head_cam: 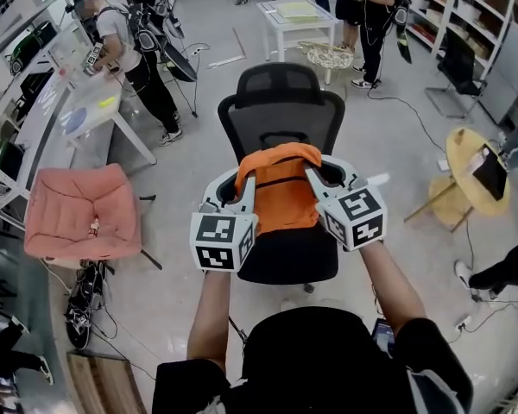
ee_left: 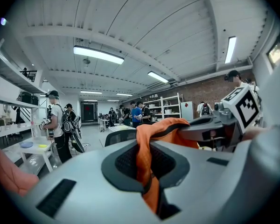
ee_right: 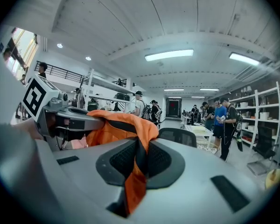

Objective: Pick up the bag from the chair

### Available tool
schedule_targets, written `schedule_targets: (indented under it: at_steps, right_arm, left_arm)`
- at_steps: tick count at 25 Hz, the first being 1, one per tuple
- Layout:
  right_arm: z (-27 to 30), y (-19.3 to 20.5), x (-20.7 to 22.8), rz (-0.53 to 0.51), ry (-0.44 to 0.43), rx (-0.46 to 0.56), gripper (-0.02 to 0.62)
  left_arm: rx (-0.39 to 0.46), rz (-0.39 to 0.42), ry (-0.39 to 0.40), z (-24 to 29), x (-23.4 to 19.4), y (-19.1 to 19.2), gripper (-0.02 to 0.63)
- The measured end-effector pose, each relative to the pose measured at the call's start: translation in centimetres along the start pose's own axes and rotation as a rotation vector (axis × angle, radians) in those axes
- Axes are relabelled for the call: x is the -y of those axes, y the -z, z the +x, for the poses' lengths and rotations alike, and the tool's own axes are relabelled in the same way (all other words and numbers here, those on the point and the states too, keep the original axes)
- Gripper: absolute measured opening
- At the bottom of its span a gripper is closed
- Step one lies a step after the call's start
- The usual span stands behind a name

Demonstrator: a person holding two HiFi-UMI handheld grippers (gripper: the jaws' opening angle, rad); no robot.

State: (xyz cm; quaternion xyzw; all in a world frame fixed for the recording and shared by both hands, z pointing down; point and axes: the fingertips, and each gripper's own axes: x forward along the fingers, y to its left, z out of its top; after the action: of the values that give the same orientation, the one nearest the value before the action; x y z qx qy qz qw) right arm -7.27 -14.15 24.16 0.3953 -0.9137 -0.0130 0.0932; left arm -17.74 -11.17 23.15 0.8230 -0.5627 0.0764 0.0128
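Observation:
The orange bag (head_cam: pixel 281 192) hangs between my two grippers above the seat of the black mesh office chair (head_cam: pixel 281 102). On its left side my left gripper (head_cam: pixel 245 186) is shut on the bag's fabric, and a fold of orange cloth with a dark strap (ee_left: pixel 147 164) is pinched between the jaws. My right gripper (head_cam: pixel 316 179) is shut on the bag's right side, with an orange strap (ee_right: pixel 136 171) clamped in its jaws. Each gripper view also shows the other gripper across the bag. The bag's underside is hidden, so I cannot tell whether it touches the seat.
A pink cushioned seat (head_cam: pixel 82 210) stands to the left. A white desk (head_cam: pixel 95 102) with a person beside it is at the far left. Behind the chair are a white table (head_cam: pixel 298 15) and a woven stool (head_cam: pixel 330 56). A round wooden table (head_cam: pixel 475 166) is at the right.

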Motion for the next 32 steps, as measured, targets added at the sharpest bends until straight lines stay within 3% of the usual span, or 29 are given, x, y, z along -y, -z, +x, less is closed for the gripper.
schedule_targets:
  at_steps: [17, 32]
  right_arm:
    - [-9.1, -0.6, 3.3, -0.003, -0.024, 0.016, 0.026]
    - [-16.4, 0.6, 3.0, 0.023, -0.069, 0.039, 0.025]
  left_arm:
    - [0.022, -0.014, -0.021, -1.3, 9.3, -2.5, 0.031]
    - [0.031, 0.001, -0.064, -4.9, 16.0, -2.6, 0.031]
